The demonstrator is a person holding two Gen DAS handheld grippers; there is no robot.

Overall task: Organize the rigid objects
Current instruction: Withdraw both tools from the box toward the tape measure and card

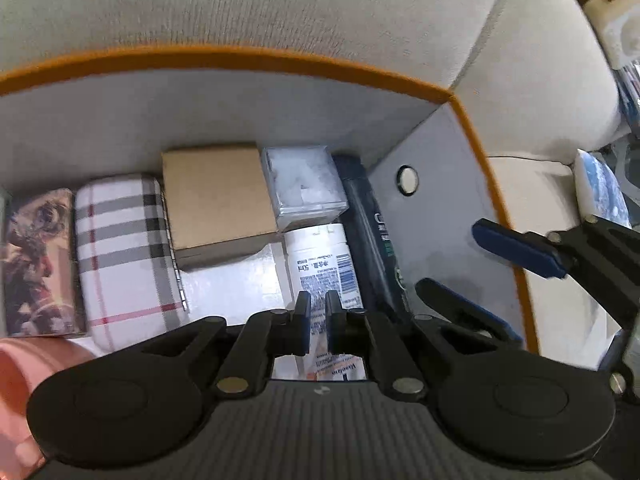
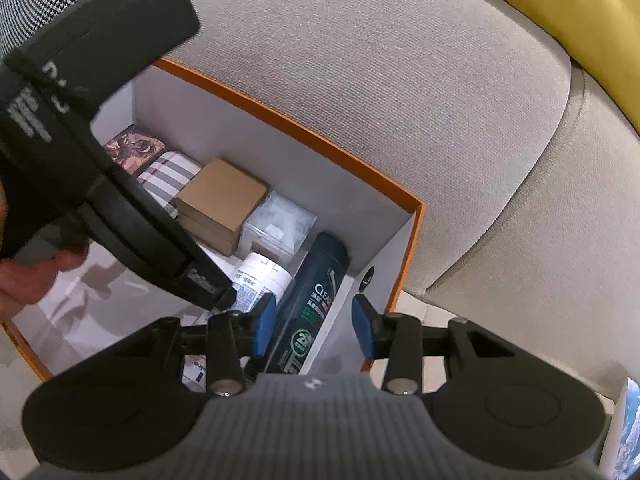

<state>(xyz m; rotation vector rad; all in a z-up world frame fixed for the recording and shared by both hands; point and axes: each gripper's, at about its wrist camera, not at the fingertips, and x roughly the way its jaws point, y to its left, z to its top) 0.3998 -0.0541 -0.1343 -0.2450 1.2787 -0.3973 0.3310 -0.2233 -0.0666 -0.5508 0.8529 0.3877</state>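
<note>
A: While the left gripper (image 1: 318,320) hangs clenched and empty over the tube (image 1: 320,264) in the box (image 1: 240,58), a dip could knock it.
B: Right of it, the right gripper (image 2: 314,330), released, straddles the bottle (image 2: 316,300); closing crooked could tip it.

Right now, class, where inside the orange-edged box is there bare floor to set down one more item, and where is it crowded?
Bare floor shows in front of the cardboard box, between the checked case and the white bottle. In the right wrist view the near left part of the orange-edged box also looks bare. The back row is crowded, and the dark bottle fills the right wall.
</note>
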